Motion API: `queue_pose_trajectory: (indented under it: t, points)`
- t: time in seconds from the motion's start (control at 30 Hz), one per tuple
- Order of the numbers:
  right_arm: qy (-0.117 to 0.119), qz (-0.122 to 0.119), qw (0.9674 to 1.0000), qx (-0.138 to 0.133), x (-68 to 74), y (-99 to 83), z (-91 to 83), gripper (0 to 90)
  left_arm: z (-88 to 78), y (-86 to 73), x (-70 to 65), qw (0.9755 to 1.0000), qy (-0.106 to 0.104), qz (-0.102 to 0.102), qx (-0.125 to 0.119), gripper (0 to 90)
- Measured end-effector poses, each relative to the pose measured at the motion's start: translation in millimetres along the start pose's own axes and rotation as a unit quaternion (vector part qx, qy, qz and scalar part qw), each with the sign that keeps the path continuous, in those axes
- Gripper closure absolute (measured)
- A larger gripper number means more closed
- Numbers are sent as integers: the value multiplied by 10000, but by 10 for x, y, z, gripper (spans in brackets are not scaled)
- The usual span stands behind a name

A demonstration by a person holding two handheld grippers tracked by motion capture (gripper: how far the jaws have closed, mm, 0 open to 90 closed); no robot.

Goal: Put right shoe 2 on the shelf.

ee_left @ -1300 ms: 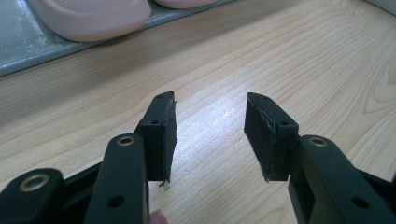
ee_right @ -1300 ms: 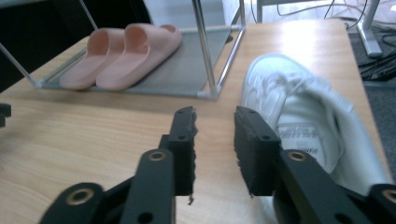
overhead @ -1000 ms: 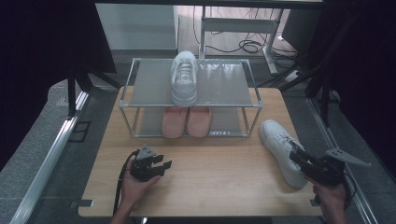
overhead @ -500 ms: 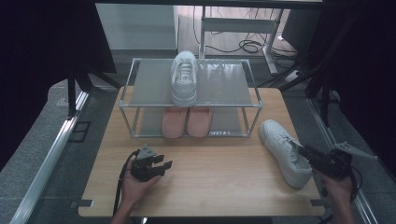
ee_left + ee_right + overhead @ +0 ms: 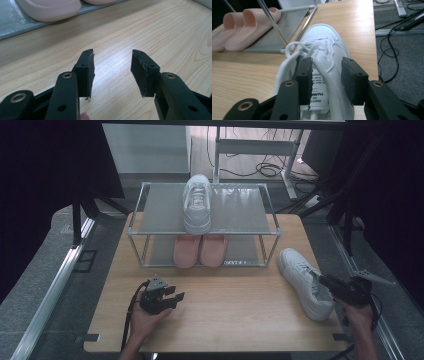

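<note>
Now my right gripper [image 5: 325, 82] straddles the white sneaker [image 5: 306, 282] at the lower right of the high view, on the wooden table [image 5: 230, 315]. In the right gripper view 1 pad sits inside the shoe opening, against the tongue, and the other stands outside the padded collar; a gap shows at the outer pad, so I judge the jaws open around the collar and not yet pinching it.

As I read the job, this sneaker is to join its mate [image 5: 197, 202], which already lies on the top shelf of the metal shoe rack [image 5: 150, 220] in the upper middle of the frame. The 2 pink slippers [image 5: 200, 251] sit on the lower shelf. So 1 sneaker looks placed, while gripping, lifting and shelving the second remain.

The sneaker's long axis runs diagonally in the high view: toe toward the upper left, near the rack's right front leg, heel toward the lower right by my hand.

My left gripper [image 5: 112, 72] rests at the lower left of the high view, jaws apart with only bare table between them.
</note>
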State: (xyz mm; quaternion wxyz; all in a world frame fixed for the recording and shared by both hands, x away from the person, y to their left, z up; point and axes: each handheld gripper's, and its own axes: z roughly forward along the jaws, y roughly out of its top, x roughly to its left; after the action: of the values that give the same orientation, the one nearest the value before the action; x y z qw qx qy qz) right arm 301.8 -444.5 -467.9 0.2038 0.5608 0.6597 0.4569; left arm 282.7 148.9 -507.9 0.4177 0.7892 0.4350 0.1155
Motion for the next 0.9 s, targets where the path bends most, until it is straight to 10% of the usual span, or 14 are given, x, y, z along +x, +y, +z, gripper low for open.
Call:
queue_pose_trajectory:
  t: [0.9]
  points:
    - [-486, -524, 9956, 612, 36, 60, 227, 632, 13, -3, -7, 10000, -18, 4, 16, 540]
